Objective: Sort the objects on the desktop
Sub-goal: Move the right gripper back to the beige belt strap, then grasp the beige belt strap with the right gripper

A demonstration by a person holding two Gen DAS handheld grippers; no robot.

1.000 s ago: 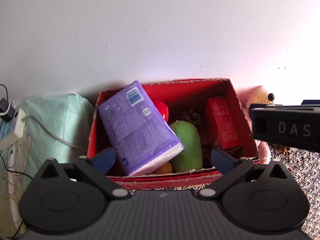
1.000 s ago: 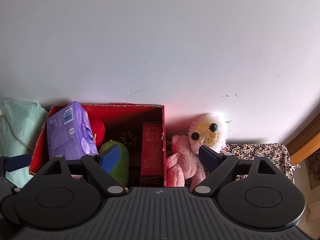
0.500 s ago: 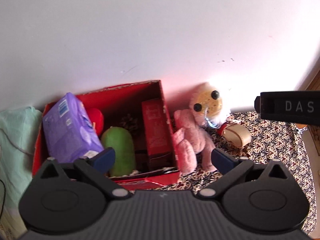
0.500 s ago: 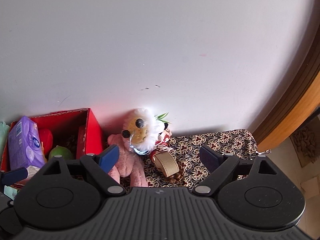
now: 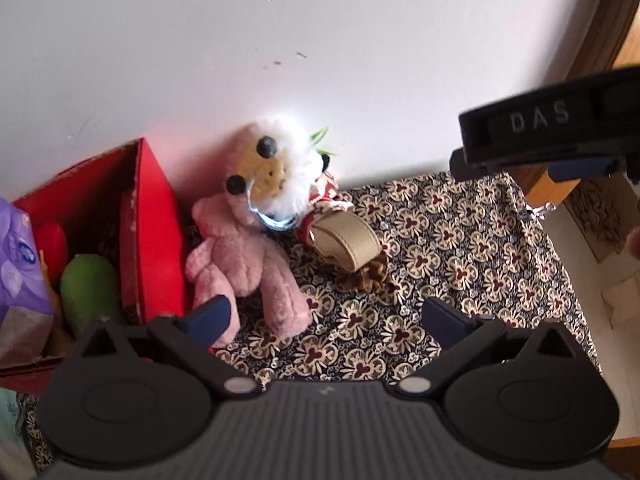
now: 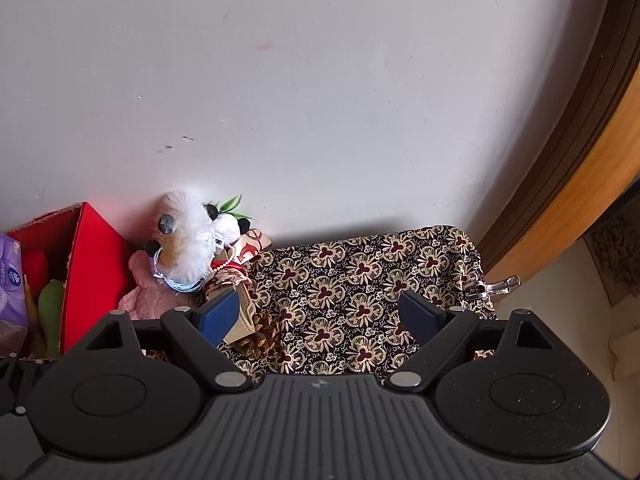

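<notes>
A pink plush toy (image 5: pixel 240 256) with a white-maned head leans on the wall beside the red box (image 5: pixel 154 232). Against it lie a beige strap (image 5: pixel 348 240) and a pine cone (image 5: pixel 368 276) on the patterned cloth (image 5: pixel 440 240). My left gripper (image 5: pixel 326 316) is open above the cloth, its left finger by the plush's leg. My right gripper (image 6: pixel 320 312) hovers over the cloth (image 6: pixel 360 272); its jaws are closing slightly with nothing between them. The pine cone (image 6: pixel 258 340) sits just by its left finger. The plush (image 6: pixel 184 248) is to its upper left.
The red box (image 6: pixel 96 256) holds a purple tissue pack (image 5: pixel 16 264), a green fruit (image 5: pixel 90 284) and a red carton. A white wall stands behind. A wooden door frame (image 6: pixel 580 160) and a metal clip (image 6: pixel 492 284) mark the cloth's right end.
Both grippers have swung right and lower, from over the red box to over the patterned cloth. The plush, strap and pine cone came into view; the box slid to the left edge.
</notes>
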